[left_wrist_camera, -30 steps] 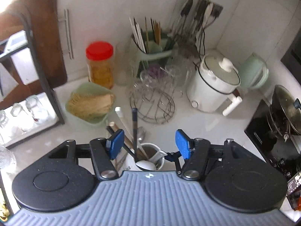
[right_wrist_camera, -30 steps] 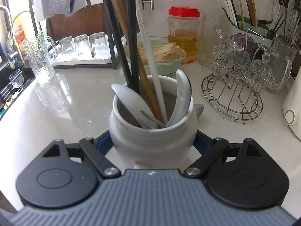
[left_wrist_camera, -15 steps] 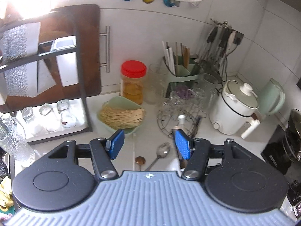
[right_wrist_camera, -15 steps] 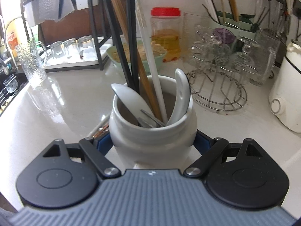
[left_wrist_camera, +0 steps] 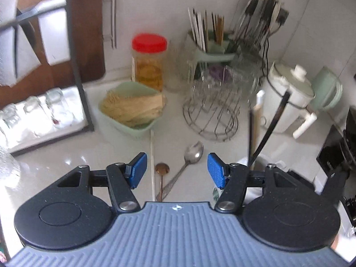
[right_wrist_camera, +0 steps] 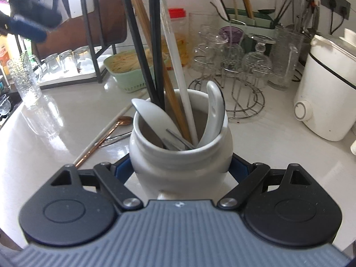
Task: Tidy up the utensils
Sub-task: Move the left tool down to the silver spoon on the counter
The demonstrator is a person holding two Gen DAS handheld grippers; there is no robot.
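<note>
A glossy white table [right_wrist_camera: 262, 133] runs into a kitchen corner with white tiled walls. At the back stand a black wire shelf holding upturned glasses [left_wrist_camera: 33, 109], a red-lidded jar [left_wrist_camera: 149, 61], a green basket of dry noodles [left_wrist_camera: 131, 109], a wire glass rack [left_wrist_camera: 213, 113], a green holder of chopsticks [left_wrist_camera: 211, 49] and a white cooker [left_wrist_camera: 289, 102].

No label or writing can be read; a green printed mark low on the crock in the left wrist view is too small to make out.

The right tool [right_wrist_camera: 181, 166] is clamped on a white ceramic crock [right_wrist_camera: 180, 155], which holds black, wooden and white chopsticks and two white spoons.

The left tool [left_wrist_camera: 176, 171] hangs with its blue pads apart and nothing between them. On the table just beyond it, at twelve o'clock, lie a steel spoon [left_wrist_camera: 191, 155], a copper spoon [left_wrist_camera: 162, 173] and a white chopstick [left_wrist_camera: 152, 155].

Only the left wrist view shows a pale green kettle [left_wrist_camera: 327, 91] at two o'clock. Only the right wrist view shows a textured glass jug [right_wrist_camera: 24, 82] at nine o'clock, and the left tool, blurred, at ten o'clock.
</note>
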